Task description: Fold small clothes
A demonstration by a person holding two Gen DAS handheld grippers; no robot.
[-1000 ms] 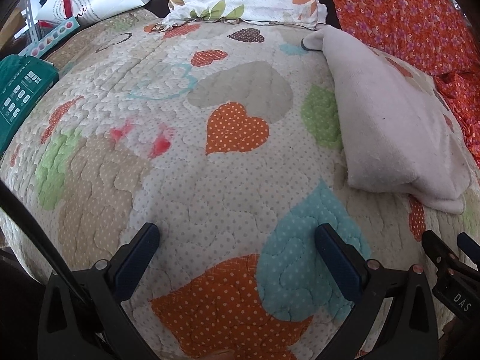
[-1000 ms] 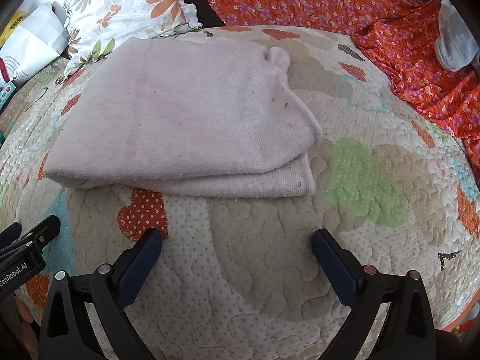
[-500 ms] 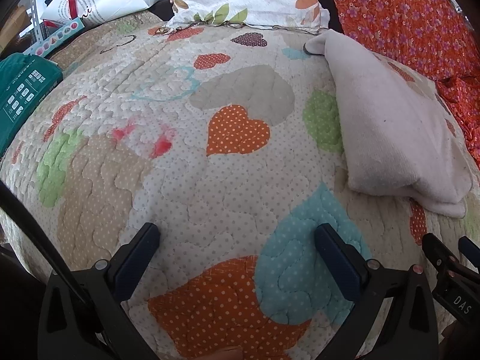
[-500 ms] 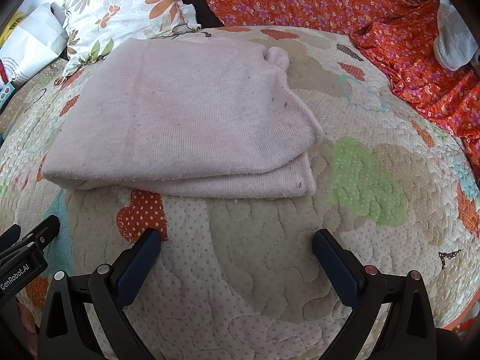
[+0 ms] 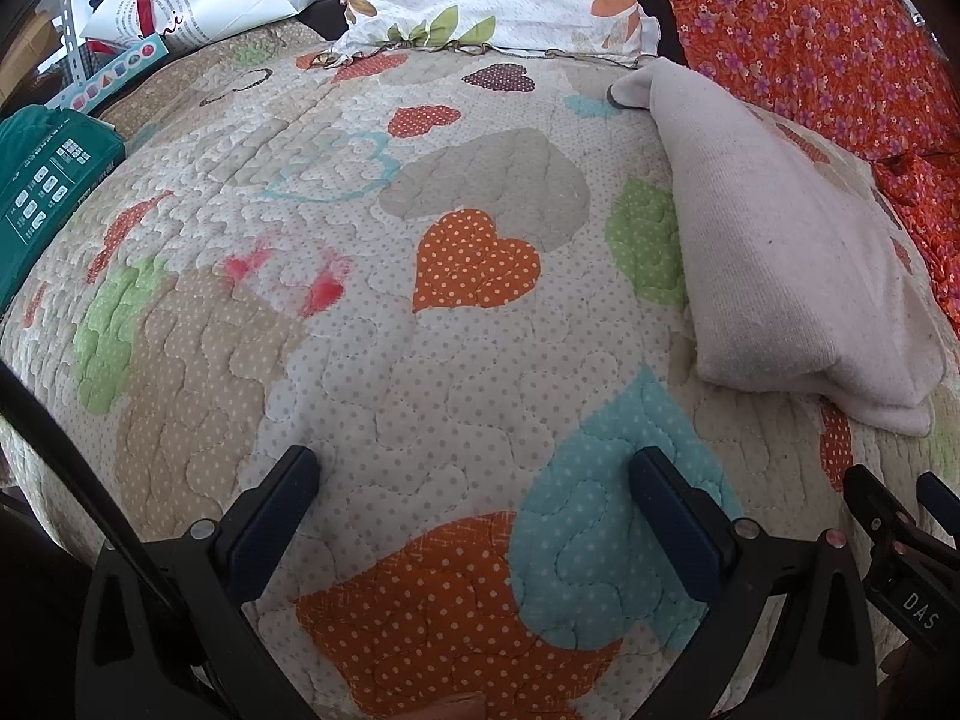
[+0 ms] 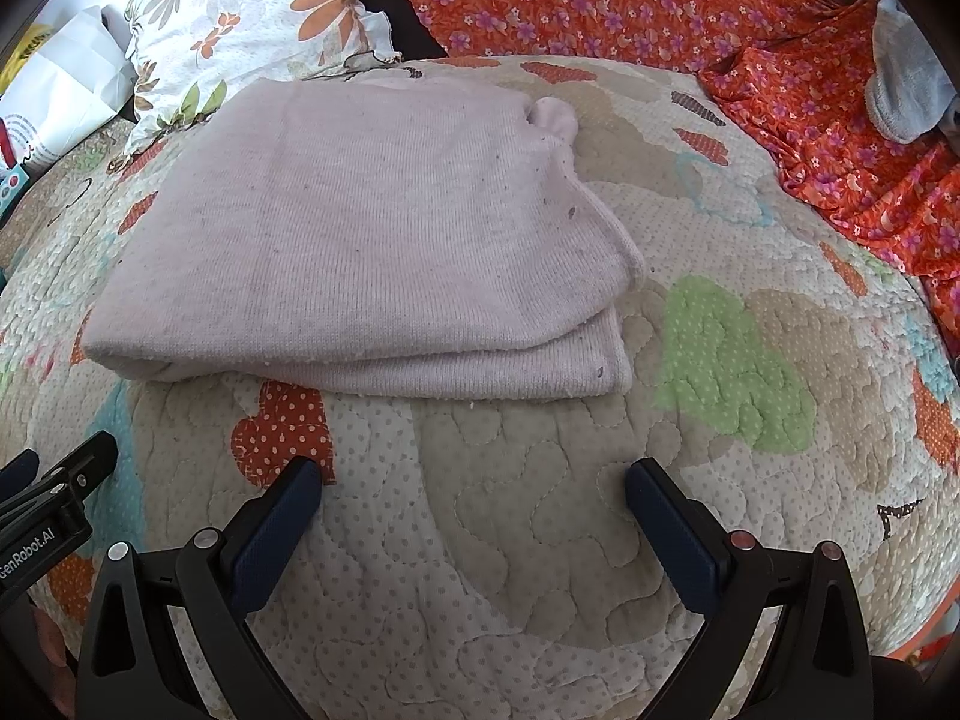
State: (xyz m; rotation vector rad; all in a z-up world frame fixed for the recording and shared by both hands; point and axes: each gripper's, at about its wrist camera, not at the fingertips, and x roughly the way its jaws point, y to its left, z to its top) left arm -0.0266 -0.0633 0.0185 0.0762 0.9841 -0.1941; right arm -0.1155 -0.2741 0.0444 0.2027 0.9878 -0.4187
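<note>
Handling note, pale pink knit garment (image 6: 360, 228): soft, light, limp, already folded in layers on the heart-patterned quilt (image 6: 540, 540), far of your right gripper (image 6: 474, 498). Pinch the near right corner, probably through both layers. Both tools hover apart from it; left gripper (image 5: 474, 492) and right spread wide, holding nothing.
</note>
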